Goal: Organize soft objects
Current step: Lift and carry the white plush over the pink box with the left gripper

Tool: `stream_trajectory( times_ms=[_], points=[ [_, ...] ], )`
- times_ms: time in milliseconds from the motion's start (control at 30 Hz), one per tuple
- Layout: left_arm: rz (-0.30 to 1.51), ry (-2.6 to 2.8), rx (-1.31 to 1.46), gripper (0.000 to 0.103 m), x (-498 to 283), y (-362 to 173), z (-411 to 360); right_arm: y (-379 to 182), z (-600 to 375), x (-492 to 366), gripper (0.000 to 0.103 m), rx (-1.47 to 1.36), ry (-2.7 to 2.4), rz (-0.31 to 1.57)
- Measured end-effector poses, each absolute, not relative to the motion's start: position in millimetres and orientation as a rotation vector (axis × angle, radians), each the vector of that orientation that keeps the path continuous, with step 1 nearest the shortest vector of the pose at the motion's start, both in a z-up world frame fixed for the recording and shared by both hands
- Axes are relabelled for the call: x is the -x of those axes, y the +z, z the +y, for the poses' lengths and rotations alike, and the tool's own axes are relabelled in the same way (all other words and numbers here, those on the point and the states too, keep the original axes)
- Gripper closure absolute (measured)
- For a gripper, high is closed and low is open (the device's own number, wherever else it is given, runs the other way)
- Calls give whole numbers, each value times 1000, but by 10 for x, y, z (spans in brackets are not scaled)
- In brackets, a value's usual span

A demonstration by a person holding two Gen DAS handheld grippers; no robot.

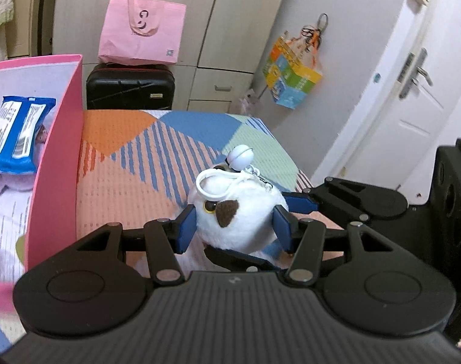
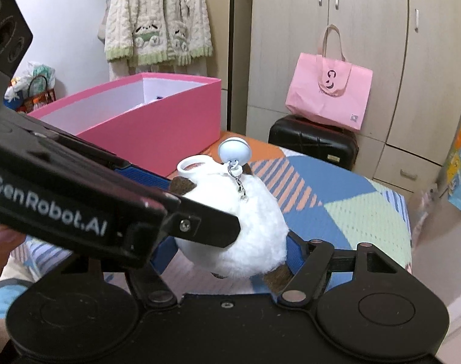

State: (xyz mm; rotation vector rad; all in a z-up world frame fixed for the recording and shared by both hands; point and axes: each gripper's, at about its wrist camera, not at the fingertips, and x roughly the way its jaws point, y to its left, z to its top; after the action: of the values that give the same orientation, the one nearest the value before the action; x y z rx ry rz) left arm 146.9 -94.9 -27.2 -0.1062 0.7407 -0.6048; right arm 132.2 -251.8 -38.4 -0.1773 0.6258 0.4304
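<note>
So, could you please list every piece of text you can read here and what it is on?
"GenRobot.AI": white lettering on the side of the left gripper.
Pink tote bag: a dark logo mark and small print, not readable.
Blue packet in the pink box: printed label panels, too small to read.
Colourful carton hanging by the door: print blurred.

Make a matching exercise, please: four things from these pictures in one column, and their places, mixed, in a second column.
Things:
1. plush toy
2. pink tote bag
3. blue packet
4. knitted cardigan

Places:
A. inside the pink box
B. hanging by the wall
C. between the jaws of both grippers
D. on the black suitcase

Pairs: 1-C, 2-D, 3-A, 4-B
</note>
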Motion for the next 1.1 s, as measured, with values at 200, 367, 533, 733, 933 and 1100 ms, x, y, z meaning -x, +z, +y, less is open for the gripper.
stream_trajectory(
  times_ms=[200,367,533,733,933,1100],
  points=[
    [748,-648,86,50,-1164,-235,-831,-299,-2367,-1004,27,219,414,654],
    [766,-660,46,51,-914,-164,-688,-205,-2243,-790,28,223,456,689],
    [816,-685,27,51,-781,-11,-457,-54,-2021,-603,28,259,493,710],
    [848,-673,8,51,-623,228,-149,170,-1708,-432,28,305,547,705],
    [845,-650,67,49,-606,432,199,383,-1408,-381,28,358,598,650],
    [753,-606,88,49,-643,588,396,562,-1227,-490,26,356,612,583]
  ],
)
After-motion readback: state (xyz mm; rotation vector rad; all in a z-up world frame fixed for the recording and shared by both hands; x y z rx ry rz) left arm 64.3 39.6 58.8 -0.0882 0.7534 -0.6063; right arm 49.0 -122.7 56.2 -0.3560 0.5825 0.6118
